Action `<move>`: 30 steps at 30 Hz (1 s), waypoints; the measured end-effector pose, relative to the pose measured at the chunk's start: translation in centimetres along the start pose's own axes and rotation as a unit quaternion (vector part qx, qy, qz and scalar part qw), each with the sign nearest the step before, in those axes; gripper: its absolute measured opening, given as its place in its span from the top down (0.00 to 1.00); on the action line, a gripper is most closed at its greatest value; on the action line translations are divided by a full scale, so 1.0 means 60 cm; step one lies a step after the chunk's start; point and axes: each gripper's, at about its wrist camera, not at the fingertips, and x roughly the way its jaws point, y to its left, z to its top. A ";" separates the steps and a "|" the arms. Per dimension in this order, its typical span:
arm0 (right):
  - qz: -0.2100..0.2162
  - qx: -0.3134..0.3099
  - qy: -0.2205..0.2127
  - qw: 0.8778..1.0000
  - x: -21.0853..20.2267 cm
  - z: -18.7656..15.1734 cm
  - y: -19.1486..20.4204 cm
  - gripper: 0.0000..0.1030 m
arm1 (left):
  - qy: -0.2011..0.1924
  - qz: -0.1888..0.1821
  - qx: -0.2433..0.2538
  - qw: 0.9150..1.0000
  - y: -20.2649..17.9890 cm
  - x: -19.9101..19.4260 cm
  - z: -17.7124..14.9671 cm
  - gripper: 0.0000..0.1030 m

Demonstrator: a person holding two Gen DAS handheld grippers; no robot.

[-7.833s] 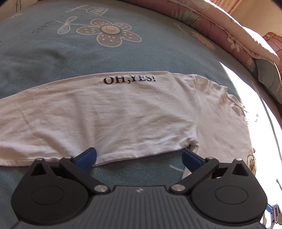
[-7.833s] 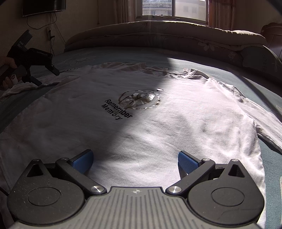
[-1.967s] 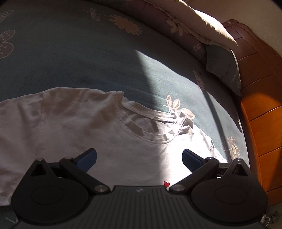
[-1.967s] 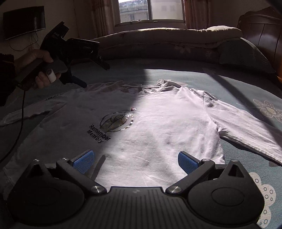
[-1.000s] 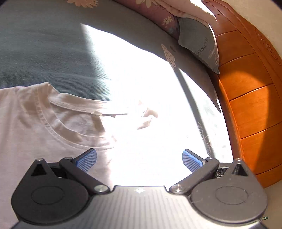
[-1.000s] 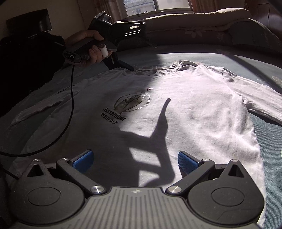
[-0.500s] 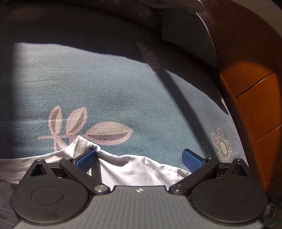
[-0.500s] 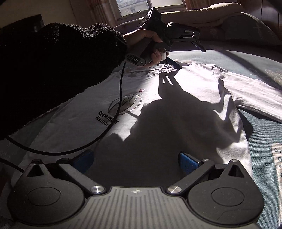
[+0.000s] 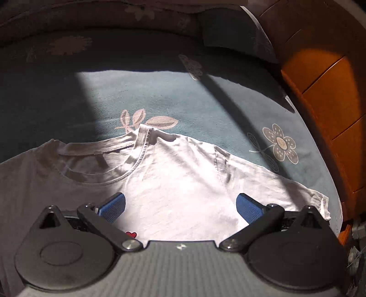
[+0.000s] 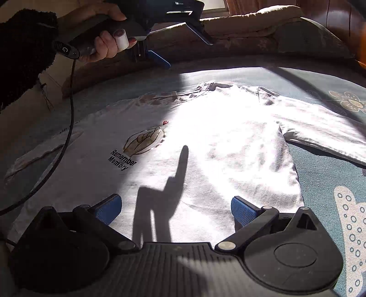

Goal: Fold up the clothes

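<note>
One white T-shirt (image 10: 205, 141) lies spread flat on the bed (image 10: 324, 187), front up. Its neck points to the far edge, where one rolled quilt (image 10: 251, 18) lies. Its two sleeves stick out, one to each side.

On the left, the left gripper (image 10: 185, 36) is held up in the air by one hand (image 10: 103, 38), above the neck. Its two fingers are wide apart and hold nothing. Its one cable (image 10: 61, 146) hangs over the left sleeve (image 10: 43, 153), so it might drag the cloth and make wrinkles.

On the right, the right gripper (image 10: 176, 209) sits low by the bottom hem, fingers wide apart, holding nothing. A grab there might catch only the top layer, and then the fold would go crooked.
</note>
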 end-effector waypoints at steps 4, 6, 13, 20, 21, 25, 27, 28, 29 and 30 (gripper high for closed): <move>-0.019 -0.016 0.005 1.000 0.001 -0.004 0.016 0.00 | -0.011 0.043 0.025 0.999 0.010 -0.052 -0.113 0.01; -0.029 -0.020 0.008 0.999 -0.004 -0.007 0.024 0.00 | -0.021 0.059 0.047 0.997 0.011 -0.067 -0.175 0.01; -0.067 -0.034 0.019 0.997 -0.057 -0.029 0.052 0.00 | -0.053 0.088 0.111 0.988 0.010 -0.074 -0.360 0.01; -0.100 -0.010 0.081 0.992 -0.043 -0.072 0.036 0.00 | -0.080 0.089 0.154 0.981 -0.006 -0.060 -0.437 0.01; -0.101 -0.013 0.080 0.992 -0.043 -0.073 0.036 0.00 | -0.077 0.088 0.145 0.982 -0.002 -0.056 -0.442 0.01; -0.107 -0.023 0.078 0.991 -0.043 -0.079 0.039 0.00 | -0.065 0.084 0.105 0.989 0.018 -0.045 -0.463 0.01; -0.109 -0.028 0.076 0.991 -0.043 -0.083 0.040 0.00 | -0.063 0.082 0.086 0.991 0.029 -0.046 -0.481 0.01; -0.110 -0.030 0.076 0.991 -0.043 -0.084 0.041 0.00 | -0.066 0.080 0.084 0.991 0.032 -0.052 -0.489 0.01; -0.112 -0.033 0.075 0.990 -0.043 -0.086 0.042 0.00 | -0.069 0.078 0.083 0.991 0.034 -0.058 -0.497 0.01; -0.113 -0.035 0.074 0.990 -0.043 -0.087 0.042 0.00 | -0.068 0.078 0.084 0.991 0.035 -0.063 -0.503 0.01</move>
